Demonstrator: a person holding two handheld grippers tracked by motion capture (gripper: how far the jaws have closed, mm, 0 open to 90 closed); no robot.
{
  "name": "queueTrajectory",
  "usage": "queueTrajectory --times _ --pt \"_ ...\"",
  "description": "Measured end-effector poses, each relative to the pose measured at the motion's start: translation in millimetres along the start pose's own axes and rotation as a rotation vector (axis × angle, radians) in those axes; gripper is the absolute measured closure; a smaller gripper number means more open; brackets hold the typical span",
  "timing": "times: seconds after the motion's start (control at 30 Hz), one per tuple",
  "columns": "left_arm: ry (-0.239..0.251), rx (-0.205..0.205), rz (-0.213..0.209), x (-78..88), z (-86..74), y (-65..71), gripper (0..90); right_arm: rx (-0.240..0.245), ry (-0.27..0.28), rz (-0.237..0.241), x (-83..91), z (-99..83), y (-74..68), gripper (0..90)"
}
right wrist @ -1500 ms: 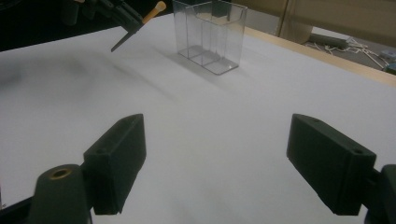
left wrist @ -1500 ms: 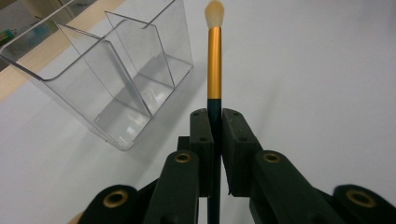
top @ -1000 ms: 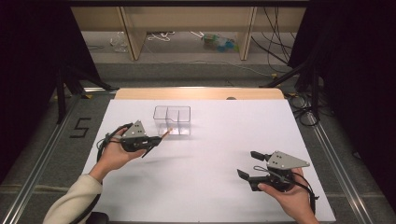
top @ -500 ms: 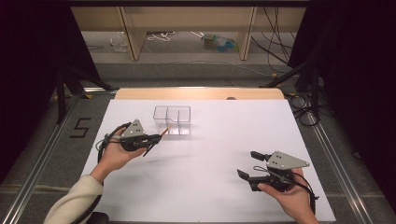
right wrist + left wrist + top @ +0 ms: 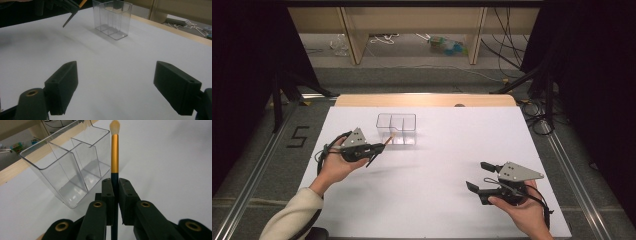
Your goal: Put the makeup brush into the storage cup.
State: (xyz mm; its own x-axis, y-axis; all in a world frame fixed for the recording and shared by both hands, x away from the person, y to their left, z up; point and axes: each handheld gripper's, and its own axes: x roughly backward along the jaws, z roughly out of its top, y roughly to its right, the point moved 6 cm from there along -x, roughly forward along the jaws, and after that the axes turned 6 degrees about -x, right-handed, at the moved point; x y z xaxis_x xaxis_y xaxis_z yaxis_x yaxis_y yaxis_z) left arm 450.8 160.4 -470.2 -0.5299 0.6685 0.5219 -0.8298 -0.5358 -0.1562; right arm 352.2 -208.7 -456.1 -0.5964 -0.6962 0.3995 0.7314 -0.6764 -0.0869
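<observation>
Left gripper (image 5: 114,188) clamped on makeup brush (image 5: 114,157), pads pressing dark lower handle. Gold ferrule and pale bristle tip rise straight above jaws. Clear plastic organizer (image 5: 67,170), three compartments, stands on white table (image 5: 170,170) just left of brush, empty. Wooden table edge behind organizer.

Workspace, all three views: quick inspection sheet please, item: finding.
Surface: white table top, wooden strip along its far edge.
Job's things: makeup brush, gold ferrule, pale bristles; clear organizer, its compartments empty.
Clutter: nothing seen.
Grippers: left gripper shut on the brush handle, brush tip beside the organizer; right gripper open, nothing between its jaws, over bare table.
Cables: one trails from each gripper; loose cables on the floor beyond.
Surroundings: dark curtains, wooden shelf legs, floor marking 5.
</observation>
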Motion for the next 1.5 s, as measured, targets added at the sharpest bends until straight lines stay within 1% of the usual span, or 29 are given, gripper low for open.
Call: queueTrajectory --times 0.1,0.13,0.17,0.2,0.43,0.47,0.5,0.57,0.7,0.8,0.83,0.87,0.97,1.07,1.47,1.5 --pt "0.002 -0.001 0.003 -0.1 0.1 -0.1 83.2 0.0 0.0 -0.002 -0.1 -0.1 0.2 20.7" --pt "0.003 -0.009 0.007 0.3 0.4 -1.0 83.2 -0.001 0.0 0.001 -0.1 -0.1 -0.1 20.7" --pt "0.003 -0.009 0.002 0.3 0.6 -1.0 83.2 -0.001 0.001 0.001 0.0 0.0 0.0 20.7" --pt "0.007 -0.009 0.011 0.4 0.9 -1.3 83.2 0.0 0.001 0.0 0.0 0.0 0.1 20.7" --pt "0.015 -0.006 0.014 0.1 1.7 -1.4 83.2 -0.002 0.001 0.001 -0.1 -0.1 0.1 20.6" --pt "0.019 0.001 0.023 0.3 2.0 -1.3 83.2 -0.001 0.001 -0.002 -0.2 -0.1 0.4 20.6" --pt "0.02 0.004 0.022 0.3 2.2 -1.2 83.1 -0.002 0.001 -0.001 -0.1 -0.1 0.3 20.6" --pt "0.023 -0.004 0.023 0.5 2.8 -1.9 83.1 -0.003 0.001 0.0 -0.2 -0.1 0.1 20.6" --pt "0.029 0.011 0.03 0.3 3.2 -1.8 83.2 -0.004 0.002 0.001 -0.2 -0.1 0.1 20.6" --pt "0.036 0.014 0.036 0.4 4.2 -2.4 83.1 -0.003 0.002 0.0 -0.2 -0.1 0.2 20.6" --pt "0.037 0.009 0.034 0.5 4.5 -2.7 83.1 -0.005 0.001 0.001 -0.2 -0.1 0.0 20.6" --pt "0.039 0.013 0.036 0.5 4.6 -2.5 83.2 -0.005 -0.009 0.003 0.6 -0.4 0.1 20.7" --pt "0.045 0.018 0.042 0.4 5.2 -2.5 83.1 -0.004 0.003 -0.001 -0.2 0.0 0.2 20.6" --pt "0.049 0.021 0.046 0.4 6.0 -2.6 83.2 -0.007 0.003 0.001 -0.2 0.0 0.0 20.6" --pt "0.06 0.025 0.05 0.8 8.3 -2.8 83.1 -0.005 0.005 -0.001 -0.3 0.0 0.2 20.5" --pt "0.062 0.027 0.049 0.9 8.4 -2.8 83.2 -0.006 -0.008 0.005 0.8 -0.4 0.0 20.5"
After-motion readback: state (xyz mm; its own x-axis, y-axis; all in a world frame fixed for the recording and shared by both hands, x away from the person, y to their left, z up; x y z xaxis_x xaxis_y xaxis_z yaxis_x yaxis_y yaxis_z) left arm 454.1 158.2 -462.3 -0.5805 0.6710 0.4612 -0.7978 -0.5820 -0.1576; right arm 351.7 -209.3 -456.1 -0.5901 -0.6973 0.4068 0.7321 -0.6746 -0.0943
